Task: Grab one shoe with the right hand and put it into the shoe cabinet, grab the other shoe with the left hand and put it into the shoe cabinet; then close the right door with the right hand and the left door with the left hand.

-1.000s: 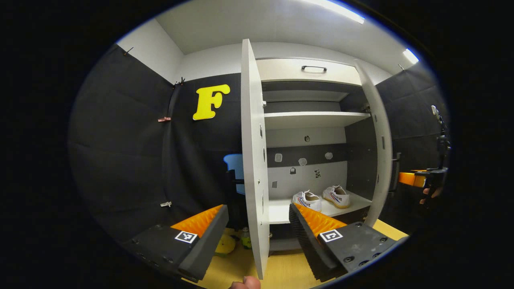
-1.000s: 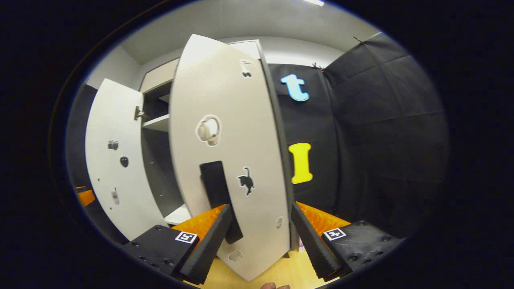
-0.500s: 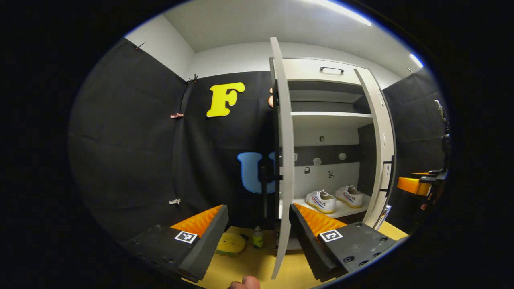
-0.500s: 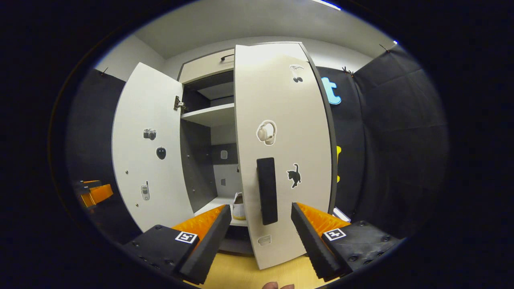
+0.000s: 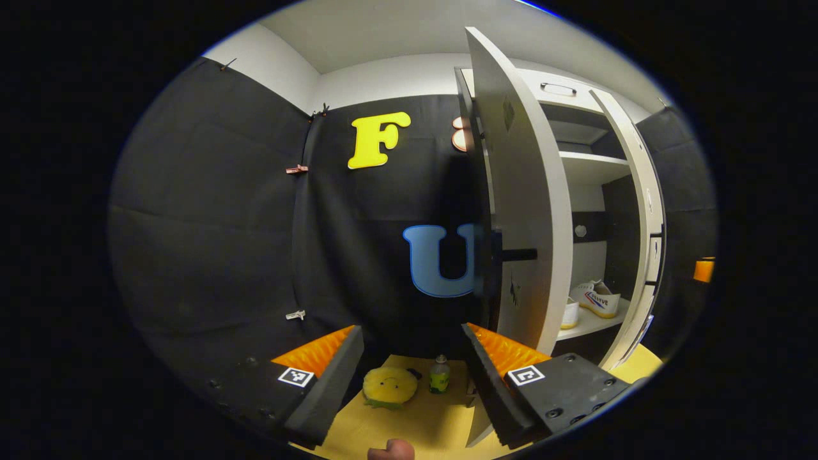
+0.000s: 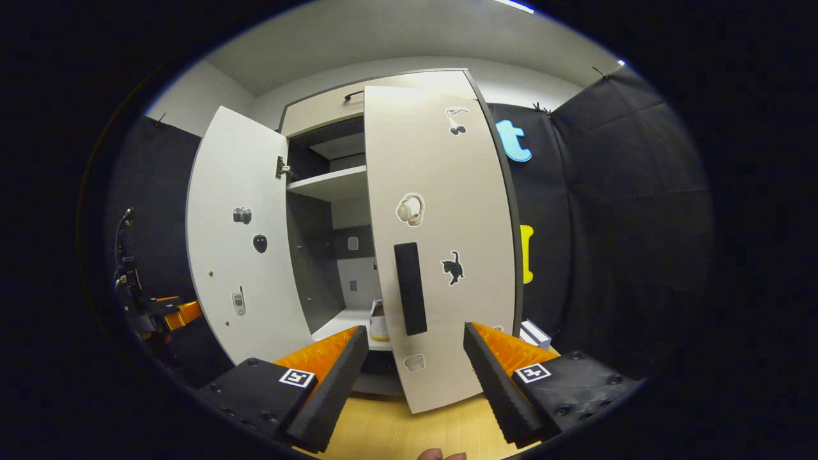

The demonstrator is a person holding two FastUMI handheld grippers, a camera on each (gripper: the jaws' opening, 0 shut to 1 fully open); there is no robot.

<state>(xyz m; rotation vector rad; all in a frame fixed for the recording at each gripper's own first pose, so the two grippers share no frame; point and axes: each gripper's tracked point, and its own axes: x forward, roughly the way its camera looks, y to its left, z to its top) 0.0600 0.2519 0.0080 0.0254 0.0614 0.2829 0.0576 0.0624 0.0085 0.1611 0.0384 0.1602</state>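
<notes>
My left gripper (image 5: 412, 377) stands wide open with nothing between its fingers. Just past them, low on the yellow floor (image 5: 415, 425), sit a round yellow plush toy (image 5: 390, 386) and a small green bottle (image 5: 438, 375), side by side. Beyond these rises the left door (image 5: 527, 211) of the shoe cabinet (image 5: 597, 169), swung partway and seen nearly edge-on, its dark handle (image 5: 517, 254) jutting sideways. Behind the door, on the cabinet's lower shelf (image 5: 591, 324), lies a white shoe (image 5: 597, 298) with coloured stripes; the toe of the other shoe (image 5: 569, 313) peeks out beside the door's edge.

My right gripper (image 6: 415, 377) is also spread wide, gripping nothing — its fingers stand to either side of the right door's lower part without touching it. The right door (image 6: 441, 243) is close in front, partly shut, with a dark upright handle (image 6: 409, 289) and small stickers on its face. Through the gap between the doors I see the inside of the cabinet and the heel of one shoe (image 6: 378, 321) on the lower shelf. Farther to the side the left door (image 6: 239, 243) stands open, and past its edge my other gripper (image 6: 163, 313) shows, too small to judge.
</notes>
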